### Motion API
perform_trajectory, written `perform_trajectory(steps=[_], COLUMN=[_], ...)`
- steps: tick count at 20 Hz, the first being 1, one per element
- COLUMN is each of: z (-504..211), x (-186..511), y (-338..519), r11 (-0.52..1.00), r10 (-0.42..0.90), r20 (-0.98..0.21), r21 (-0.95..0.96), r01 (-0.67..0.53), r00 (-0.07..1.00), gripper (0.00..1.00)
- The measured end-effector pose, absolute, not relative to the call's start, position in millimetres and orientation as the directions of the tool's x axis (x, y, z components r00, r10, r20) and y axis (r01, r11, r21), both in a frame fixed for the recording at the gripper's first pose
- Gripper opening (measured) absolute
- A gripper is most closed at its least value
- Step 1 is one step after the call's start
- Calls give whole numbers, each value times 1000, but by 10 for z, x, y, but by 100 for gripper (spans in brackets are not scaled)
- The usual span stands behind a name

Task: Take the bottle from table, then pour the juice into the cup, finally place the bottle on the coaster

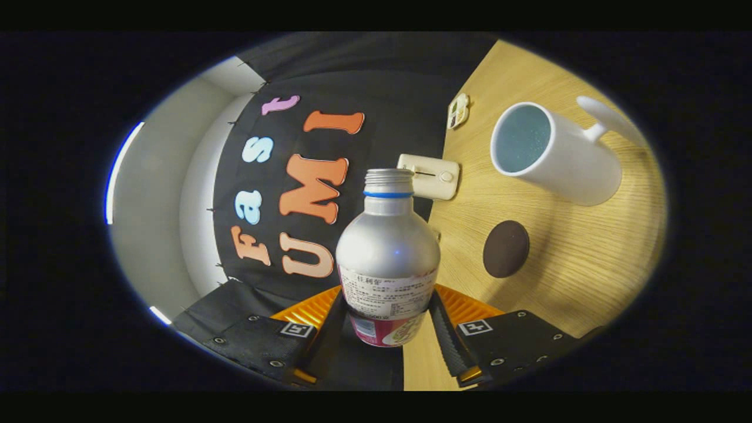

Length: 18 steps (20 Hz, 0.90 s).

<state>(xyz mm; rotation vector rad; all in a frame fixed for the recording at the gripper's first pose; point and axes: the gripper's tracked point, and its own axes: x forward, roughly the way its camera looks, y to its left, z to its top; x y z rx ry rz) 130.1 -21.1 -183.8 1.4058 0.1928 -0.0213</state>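
Tool clamps bottle; cup well apart.

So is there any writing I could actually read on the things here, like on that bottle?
bottle, held between the fingers, which press on it from both sides: its label carries fine print, too small and blurred to read.
square markers on the fingers: black-and-white patterns, no words.
cup: no writing.
coaster: no writing.
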Motion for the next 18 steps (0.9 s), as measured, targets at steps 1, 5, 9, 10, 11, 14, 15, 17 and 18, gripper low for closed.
perform_trajectory(steps=[1, 5, 9, 10, 11, 14, 15, 17, 18], z=[-1810, -1768, -1676, -1677, -1677, -1745, -1760, -1759, -1761], x=[1280, 1279, 1339, 1346, 1334, 1357, 1366, 1352, 1364], y=[-238, -344, -430, -439, -436, -441, -455, -466, -472], r11=[145, 69, -14, -33, -48, -79, -93, -121, -132], r10=[96, 68, 45, 42, 42, 41, 39, 33, 31], r20=[-141, -128, -104, -100, -99, -106, -105, -103, -103], r21=[981, 990, 994, 994, 994, 991, 990, 987, 986], r01=[126, 124, 104, 102, 101, 109, 108, 106, 106], r00=[985, 989, 994, 994, 994, 994, 994, 994, 994], gripper=[74, 74, 74, 74, 74, 74, 74, 74, 74])
